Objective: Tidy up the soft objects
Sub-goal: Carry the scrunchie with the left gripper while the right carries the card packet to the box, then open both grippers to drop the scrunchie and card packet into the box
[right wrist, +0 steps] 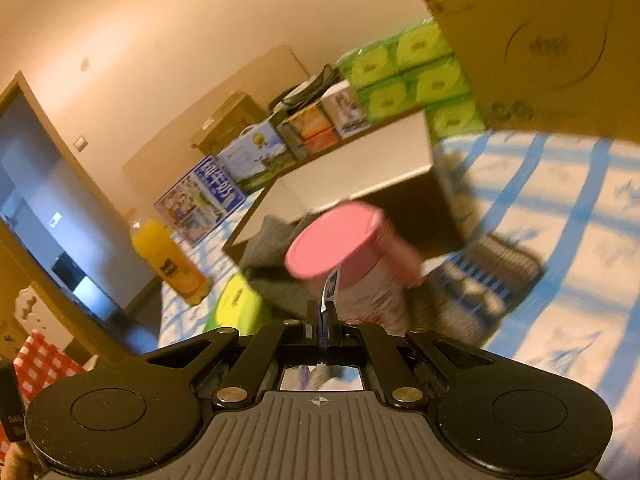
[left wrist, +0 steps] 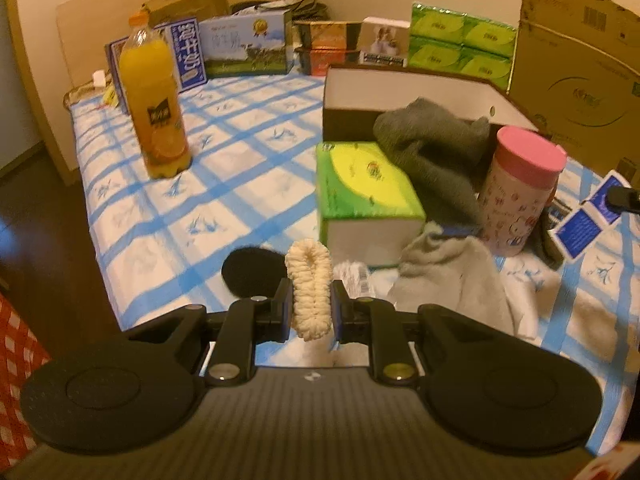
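Both grippers loaded, mid-carry; drop-off is the step left.

Left wrist view: left gripper (left wrist: pixel 311 305) jaws narrow, clamped on a cream scrunchie (left wrist: pixel 310 286) that stands up between the pads, clear of the blue-check sheet (left wrist: pixel 168 200). Ahead: green tissue box (left wrist: pixel 366 192), grey cloth (left wrist: pixel 434 152) draped over the edge of the open box (left wrist: pixel 404 84), pink-lid cup (left wrist: pixel 520 188), pale cloth (left wrist: pixel 456 276) just right of the jaws. Right wrist view: right gripper (right wrist: pixel 323 312) fully closed, pinching a thin blue-and-white card or tag (right wrist: pixel 332 286); what hangs off it, can't tell – frame is blurred. Judgement: the open box looks like the target. Next move needs the scrunchie brought over its rim, then released, steering clear of the cup.
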Action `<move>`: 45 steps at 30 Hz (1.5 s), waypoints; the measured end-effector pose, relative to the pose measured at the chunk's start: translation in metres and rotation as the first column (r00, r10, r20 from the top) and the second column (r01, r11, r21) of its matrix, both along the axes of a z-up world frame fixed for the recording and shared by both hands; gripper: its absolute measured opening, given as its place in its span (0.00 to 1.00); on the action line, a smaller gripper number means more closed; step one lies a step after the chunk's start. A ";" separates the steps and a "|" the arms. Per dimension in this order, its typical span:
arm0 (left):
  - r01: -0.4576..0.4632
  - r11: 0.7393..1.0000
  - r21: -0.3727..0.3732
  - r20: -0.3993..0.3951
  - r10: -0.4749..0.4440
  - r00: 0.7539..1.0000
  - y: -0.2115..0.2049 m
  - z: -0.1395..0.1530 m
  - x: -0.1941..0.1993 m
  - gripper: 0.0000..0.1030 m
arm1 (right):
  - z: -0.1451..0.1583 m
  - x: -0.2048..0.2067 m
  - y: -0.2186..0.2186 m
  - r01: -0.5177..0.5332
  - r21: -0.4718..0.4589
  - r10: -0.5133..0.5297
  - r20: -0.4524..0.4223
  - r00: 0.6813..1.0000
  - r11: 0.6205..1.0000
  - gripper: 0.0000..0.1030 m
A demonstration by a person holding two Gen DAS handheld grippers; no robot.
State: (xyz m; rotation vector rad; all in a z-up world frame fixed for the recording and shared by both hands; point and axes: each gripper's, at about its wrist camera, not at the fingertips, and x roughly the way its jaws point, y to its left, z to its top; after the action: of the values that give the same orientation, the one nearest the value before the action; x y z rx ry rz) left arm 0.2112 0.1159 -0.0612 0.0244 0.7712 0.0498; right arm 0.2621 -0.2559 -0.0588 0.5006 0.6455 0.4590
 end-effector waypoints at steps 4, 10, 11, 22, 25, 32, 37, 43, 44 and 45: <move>0.029 0.999 0.015 0.022 -0.029 0.999 -0.003 0.013 0.015 0.18 | 0.023 0.009 -0.021 0.026 -0.041 -0.024 0.046 0.999 0.999 0.00; 0.073 0.997 0.035 0.084 -0.076 0.994 -0.007 0.042 0.049 0.18 | 0.057 0.031 -0.040 0.042 -0.084 -0.030 0.144 0.989 0.996 0.00; 0.081 0.996 0.037 0.096 -0.084 0.992 -0.008 0.047 0.056 0.18 | 0.062 0.036 -0.041 0.043 -0.090 -0.029 0.160 0.987 0.995 0.00; 0.149 0.988 0.043 0.119 -0.153 0.981 -0.025 0.077 0.155 0.18 | 0.090 0.116 -0.028 0.029 -0.197 0.022 0.252 0.968 0.980 0.00; 0.171 0.984 0.043 0.101 -0.175 0.979 -0.033 0.079 0.185 0.18 | 0.087 0.142 -0.020 0.011 -0.239 0.050 0.246 0.968 0.971 0.00; 0.215 0.976 0.045 0.049 -0.217 0.975 -0.045 0.071 0.252 0.18 | 0.067 0.202 0.001 -0.023 -0.352 0.105 0.214 0.971 0.936 0.00; 0.226 0.973 0.040 0.007 -0.227 0.974 -0.050 0.056 0.293 0.18 | 0.045 0.240 0.010 -0.055 -0.413 0.135 0.167 0.977 0.909 0.00; 0.232 0.972 0.043 -0.035 -0.230 0.972 -0.055 0.032 0.327 0.19 | 0.023 0.270 0.014 -0.063 -0.439 0.132 0.130 0.983 0.897 0.00; 0.231 0.972 0.038 -0.042 -0.229 0.973 -0.055 0.028 0.333 0.19 | 0.020 0.274 0.015 -0.062 -0.440 0.130 0.126 0.983 0.896 0.00; 0.231 0.972 0.031 -0.052 -0.229 0.972 -0.056 0.025 0.338 0.20 | 0.017 0.278 0.015 -0.062 -0.443 0.128 0.120 0.984 0.894 0.00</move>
State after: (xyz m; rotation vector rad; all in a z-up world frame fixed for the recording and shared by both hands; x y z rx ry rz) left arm 0.5494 0.0598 -0.0367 0.1507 0.8113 -0.1575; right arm 0.5400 -0.2405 -0.0416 0.0045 0.6098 0.4222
